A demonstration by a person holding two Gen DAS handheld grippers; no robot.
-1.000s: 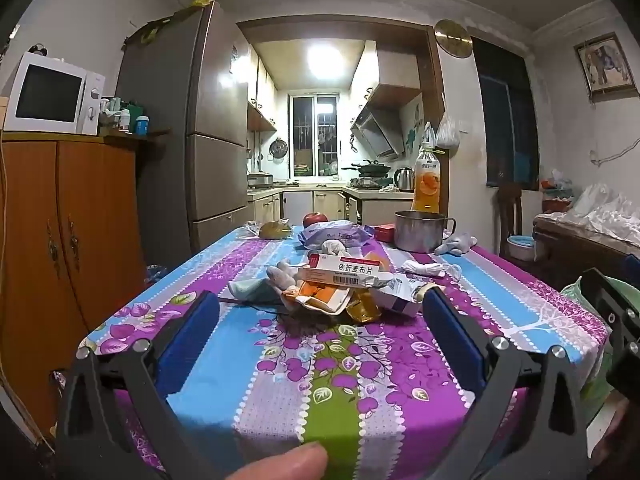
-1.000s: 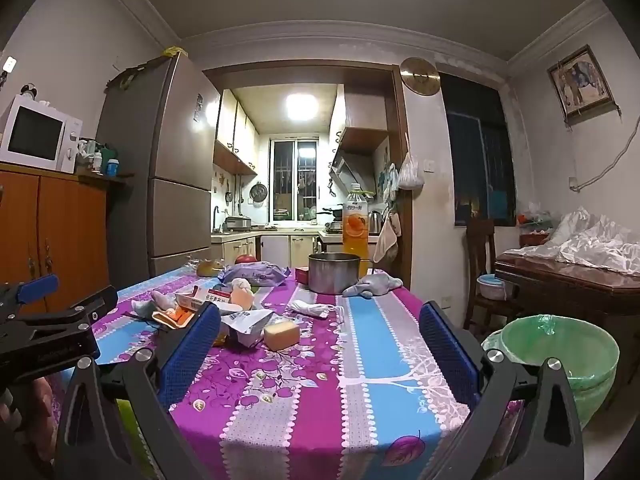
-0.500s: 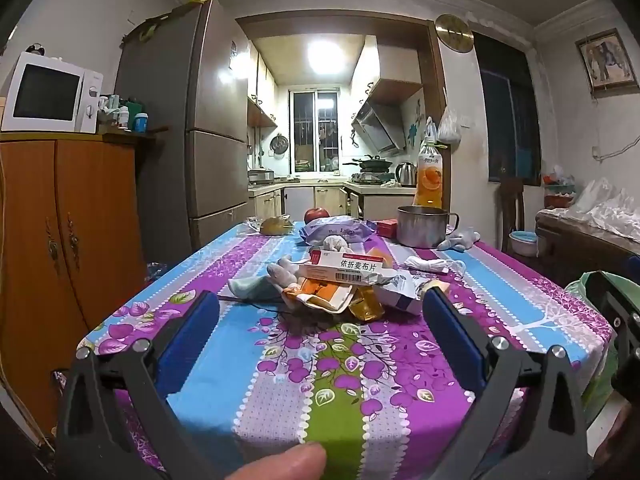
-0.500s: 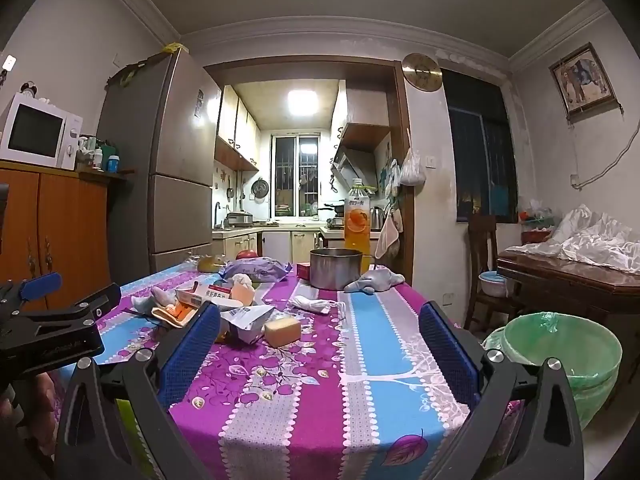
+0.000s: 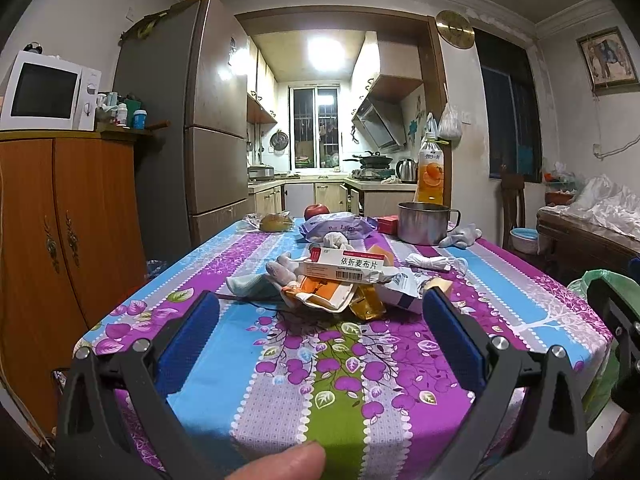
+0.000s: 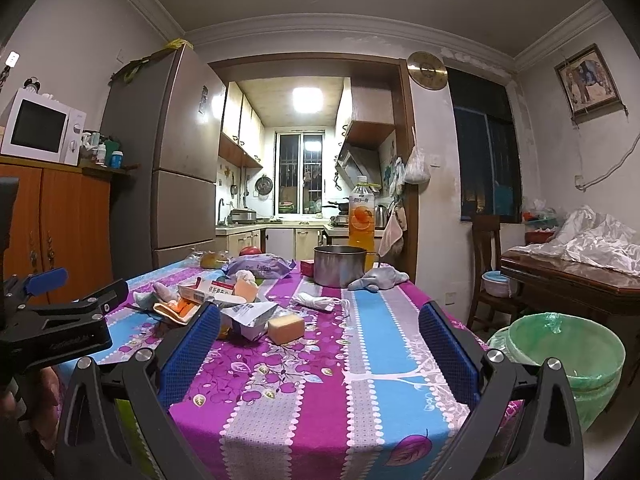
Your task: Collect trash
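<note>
As before, both hand-held grippers [image 5: 320, 336] wide, trash pile [image 5: 340, 280] untouched

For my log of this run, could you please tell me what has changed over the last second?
Very little: the left claw has eased slightly toward the trash pile, and the right claw has shifted only marginally. Both stay open and empty, nothing was grasped or released, and the trash, the pot and the green-lined bin are unmoved.

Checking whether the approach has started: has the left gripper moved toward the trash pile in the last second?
Barely. In its own view the medicine box sits almost where it did between the open left gripper fingers, only drifting slightly lower.
</note>
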